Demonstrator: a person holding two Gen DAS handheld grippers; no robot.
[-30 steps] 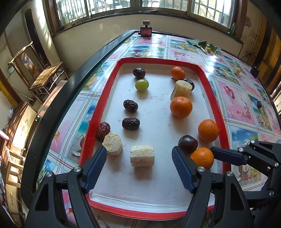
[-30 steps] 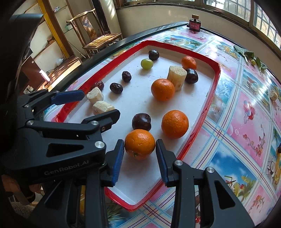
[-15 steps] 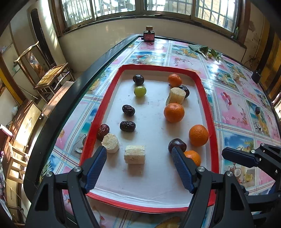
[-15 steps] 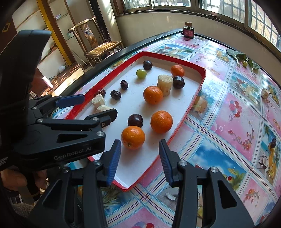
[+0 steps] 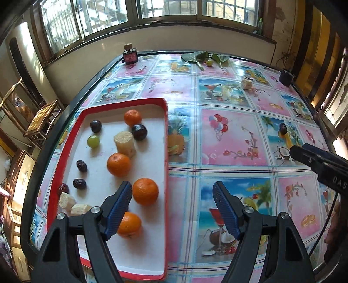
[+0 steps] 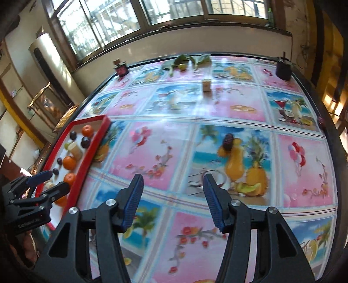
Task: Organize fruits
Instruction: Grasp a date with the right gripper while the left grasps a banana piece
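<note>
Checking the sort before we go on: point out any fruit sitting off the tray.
Two strays lie on the tablecloth, outside the red tray: a dark fruit mid-table, and a pale cut chunk farther back. Both grippers are open, empty.

A lived-in home room, barred windows [image 5: 165,10] along a cream wall, large table under a glossy pink-and-blue fruit-print oilcloth [image 5: 235,135], wooden armchair [image 5: 41,117] at the left, tall white floor-standing air conditioner [image 6: 46,56] in the corner, worn yellow-framed woodwork [image 5: 313,61]
</note>
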